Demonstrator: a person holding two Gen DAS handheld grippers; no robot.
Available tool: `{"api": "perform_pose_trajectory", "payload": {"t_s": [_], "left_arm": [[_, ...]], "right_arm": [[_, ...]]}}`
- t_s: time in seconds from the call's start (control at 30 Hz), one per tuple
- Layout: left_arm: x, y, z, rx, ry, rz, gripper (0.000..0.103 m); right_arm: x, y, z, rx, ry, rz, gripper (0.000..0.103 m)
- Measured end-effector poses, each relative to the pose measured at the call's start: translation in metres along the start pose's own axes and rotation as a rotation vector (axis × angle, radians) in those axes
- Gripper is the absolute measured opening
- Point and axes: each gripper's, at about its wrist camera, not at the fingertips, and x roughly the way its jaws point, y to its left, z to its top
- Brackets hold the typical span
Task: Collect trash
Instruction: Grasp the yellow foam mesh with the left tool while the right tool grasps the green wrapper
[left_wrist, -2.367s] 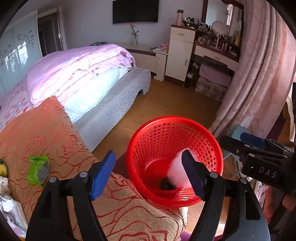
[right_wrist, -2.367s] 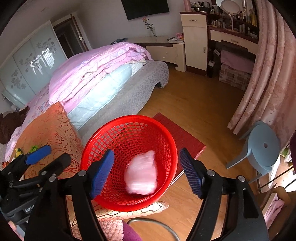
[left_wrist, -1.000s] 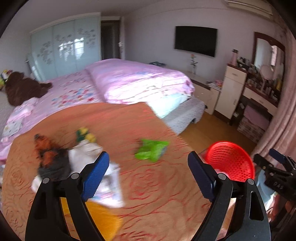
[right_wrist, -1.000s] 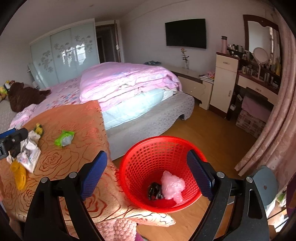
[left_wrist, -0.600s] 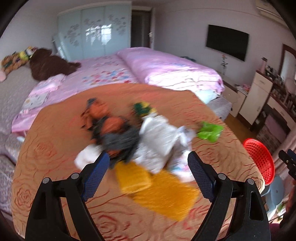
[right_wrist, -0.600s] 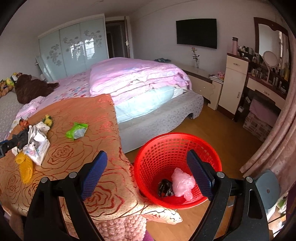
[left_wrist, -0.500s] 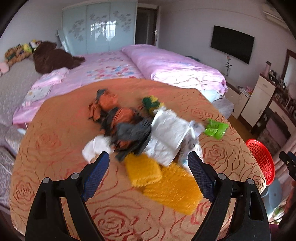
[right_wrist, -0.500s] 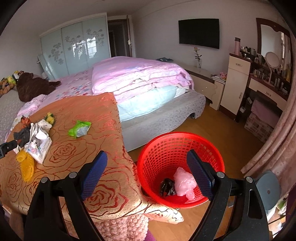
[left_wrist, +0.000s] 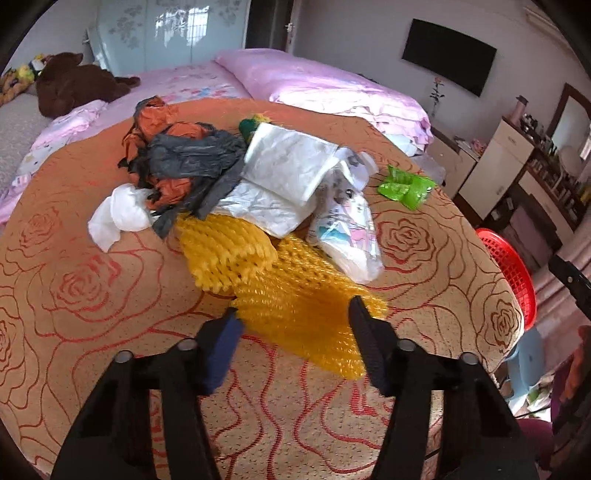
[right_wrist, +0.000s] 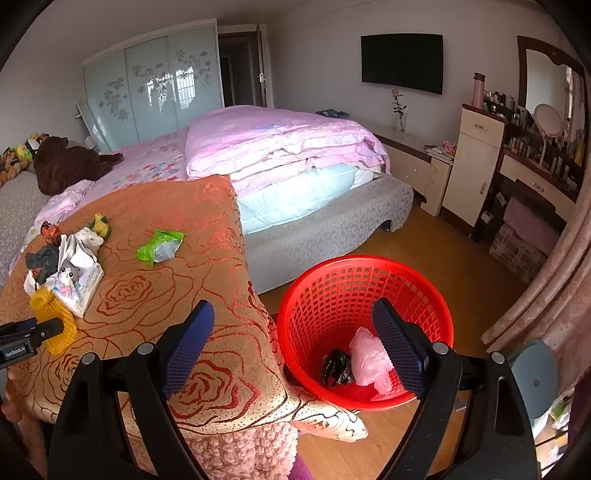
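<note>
A pile of trash lies on the rose-patterned tablecloth (left_wrist: 92, 295): yellow foam netting (left_wrist: 306, 295), a second yellow net (left_wrist: 221, 251), white paper (left_wrist: 288, 170), a printed tissue pack (left_wrist: 351, 229), black and orange bags (left_wrist: 184, 158) and a green wrapper (left_wrist: 404, 186). My left gripper (left_wrist: 291, 314) hangs low over the near yellow netting. Its jaws are closing, with the netting between them, and the pads do not clearly press on it. My right gripper (right_wrist: 293, 314) stands open and empty above the red basket (right_wrist: 332, 280), which holds a pink bag (right_wrist: 369, 354) and a black bag (right_wrist: 336, 365).
The basket stands on the wooden floor against the table's right edge. A bed (right_wrist: 277, 147) with pink bedding lies behind the table. A blue stool (right_wrist: 535, 373), a curtain (right_wrist: 554, 295) and a dresser (right_wrist: 476, 166) are on the right.
My left gripper has sunk toward the trash pile and its jaws have narrowed around the near yellow netting. The right gripper has hardly shifted over the basket.
</note>
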Motion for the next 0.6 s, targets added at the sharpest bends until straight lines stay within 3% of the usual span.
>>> {"api": "perform_pose_trajectory", "payload": {"t_s": [0.13,0.23,0.6], "left_arm": [[-0.003,-0.004,-0.004,0.007,-0.009,-0.031,0.025],[-0.006,-0.004,-0.002,0.004,-0.02,-0.03,0.017],[-0.046,0.0,0.005,0.021,-0.144,0.033,0.012]], "right_arm": [[0.001,0.002,0.0,-0.008,0.006,0.002,0.085],[0.002,0.006,0.001,-0.019,0.011,0.015,0.085],[0.02,0.047,0.021,-0.07,0.032,0.125,0.085]]}}
